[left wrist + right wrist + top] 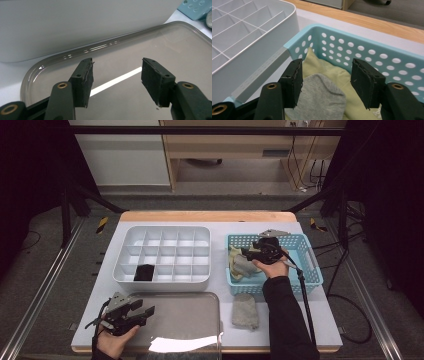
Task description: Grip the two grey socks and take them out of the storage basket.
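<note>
Two socks lie in the blue basket (311, 270): a grey sock (322, 97) resting on a pale yellow-green sock (332, 72), both soft knit, crumpled toward the basket's left end. The right gripper (325, 82) hangs over them, its jaws released and well apart, the grey sock showing between the black pads but not pressed by them. Basket is perforated plastic, round holes in rows, rectangular, with a grey strip along the near rim. A second grey sock (245, 311) lies flat on the worktop (320, 320) just in front of the basket.

Left of the basket stands a white divided tray (162, 282), smooth plastic, a grid of square cells; one dark folded item (144, 272) sits in a cell of the front row, what it is I cannot tell. In front of it lies a grey translucent lid (180, 50), glossy, with rounded corners and a raised rim. The left gripper (116, 80) hovers above the lid, jaws spread with nothing between them.
</note>
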`<state>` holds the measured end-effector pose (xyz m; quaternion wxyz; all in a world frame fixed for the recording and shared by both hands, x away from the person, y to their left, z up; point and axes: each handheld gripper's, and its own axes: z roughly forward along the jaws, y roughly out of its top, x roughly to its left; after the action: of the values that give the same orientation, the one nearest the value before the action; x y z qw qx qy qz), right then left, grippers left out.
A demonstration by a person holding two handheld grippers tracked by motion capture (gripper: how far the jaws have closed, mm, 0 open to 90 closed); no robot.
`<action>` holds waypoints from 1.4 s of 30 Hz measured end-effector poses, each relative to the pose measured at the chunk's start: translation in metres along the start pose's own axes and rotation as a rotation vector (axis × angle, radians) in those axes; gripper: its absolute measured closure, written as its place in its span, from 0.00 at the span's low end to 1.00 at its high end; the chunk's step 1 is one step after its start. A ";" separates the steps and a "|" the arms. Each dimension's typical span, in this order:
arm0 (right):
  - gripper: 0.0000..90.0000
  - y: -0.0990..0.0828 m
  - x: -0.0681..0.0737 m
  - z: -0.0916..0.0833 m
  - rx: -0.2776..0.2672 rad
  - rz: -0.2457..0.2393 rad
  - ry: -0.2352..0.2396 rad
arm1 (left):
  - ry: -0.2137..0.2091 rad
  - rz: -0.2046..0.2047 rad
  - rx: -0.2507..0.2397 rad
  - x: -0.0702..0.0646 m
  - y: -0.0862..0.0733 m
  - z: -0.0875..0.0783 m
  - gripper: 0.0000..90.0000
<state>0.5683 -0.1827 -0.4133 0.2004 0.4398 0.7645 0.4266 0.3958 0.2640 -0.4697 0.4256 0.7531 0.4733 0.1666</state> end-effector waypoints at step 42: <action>0.97 -0.017 -0.017 0.031 0.221 0.065 -0.039 | 0.003 0.004 0.008 0.001 0.000 0.001 0.47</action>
<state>0.5896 -0.1871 -0.4459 0.1516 0.4920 0.7880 0.3375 0.3970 0.2641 -0.4708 0.4216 0.7554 0.4732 0.1666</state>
